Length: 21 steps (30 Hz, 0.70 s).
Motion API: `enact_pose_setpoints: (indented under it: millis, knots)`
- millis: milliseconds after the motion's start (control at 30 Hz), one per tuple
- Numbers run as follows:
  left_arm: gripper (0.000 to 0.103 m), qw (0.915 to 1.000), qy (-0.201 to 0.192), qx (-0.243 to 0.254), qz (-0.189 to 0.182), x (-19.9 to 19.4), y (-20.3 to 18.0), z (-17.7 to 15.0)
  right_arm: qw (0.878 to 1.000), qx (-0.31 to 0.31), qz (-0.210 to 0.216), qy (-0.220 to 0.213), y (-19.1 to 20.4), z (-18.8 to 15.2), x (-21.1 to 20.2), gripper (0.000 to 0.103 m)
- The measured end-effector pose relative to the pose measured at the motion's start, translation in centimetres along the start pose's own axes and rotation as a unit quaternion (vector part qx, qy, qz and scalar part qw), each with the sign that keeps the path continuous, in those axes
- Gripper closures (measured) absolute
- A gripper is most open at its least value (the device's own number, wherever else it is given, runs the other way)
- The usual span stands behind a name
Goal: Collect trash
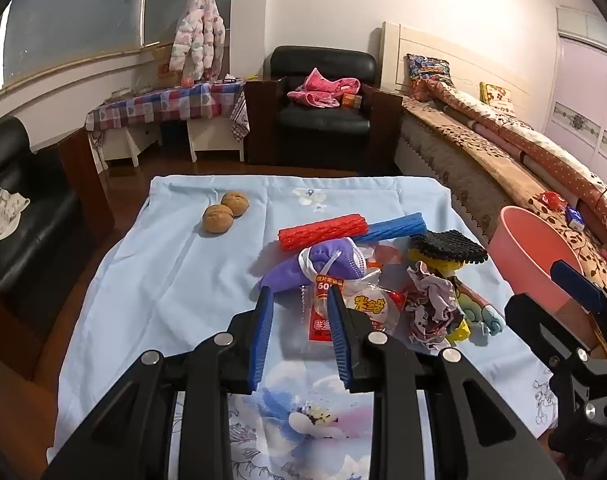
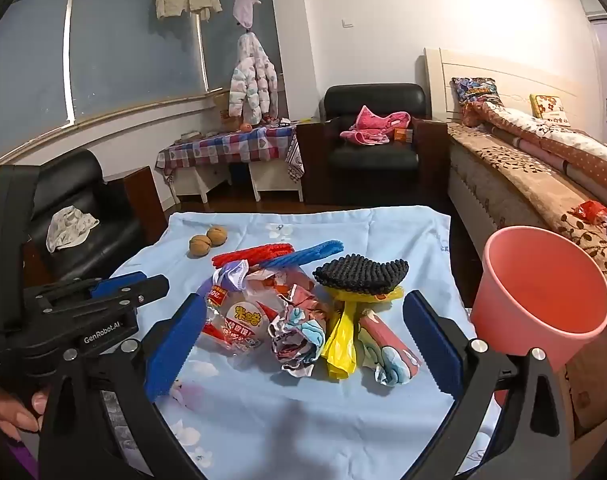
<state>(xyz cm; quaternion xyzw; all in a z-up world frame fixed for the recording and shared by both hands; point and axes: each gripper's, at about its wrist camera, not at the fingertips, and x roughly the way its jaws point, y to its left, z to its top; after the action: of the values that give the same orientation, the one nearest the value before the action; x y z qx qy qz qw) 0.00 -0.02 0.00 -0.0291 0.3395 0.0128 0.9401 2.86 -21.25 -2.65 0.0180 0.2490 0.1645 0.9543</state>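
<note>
A pile of trash lies on the blue floral cloth (image 1: 163, 280): a clear snack wrapper with red and yellow print (image 1: 359, 312) (image 2: 239, 320), a crumpled printed wrapper (image 1: 431, 312) (image 2: 295, 340), a yellow wrapper (image 2: 339, 344), a purple face mask (image 1: 323, 264) and a black mesh pad (image 2: 361, 272). My left gripper (image 1: 299, 300) is partly open, its fingers straddling the near edge of the clear wrapper. My right gripper (image 2: 303, 324) is wide open around the pile. A pink bucket (image 2: 543, 296) (image 1: 531, 256) stands at the right.
Red (image 1: 323, 232) and blue (image 1: 395, 228) ribbed rolls and two walnuts (image 1: 225, 212) lie further back on the cloth. A bed (image 2: 543, 168) runs along the right, black armchairs stand at the left and behind, with a checked side table (image 1: 163, 108).
</note>
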Motion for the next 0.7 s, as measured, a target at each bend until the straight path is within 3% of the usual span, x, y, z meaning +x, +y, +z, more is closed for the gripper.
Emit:
enact_pose_setpoints:
  millis: [700]
  knots:
    - [0.076, 1.0, 0.004, -0.001, 0.001, 0.32, -0.47, -0.21, 1.0, -0.001, 0.002, -0.007, -0.17, 0.05, -0.64, 0.004]
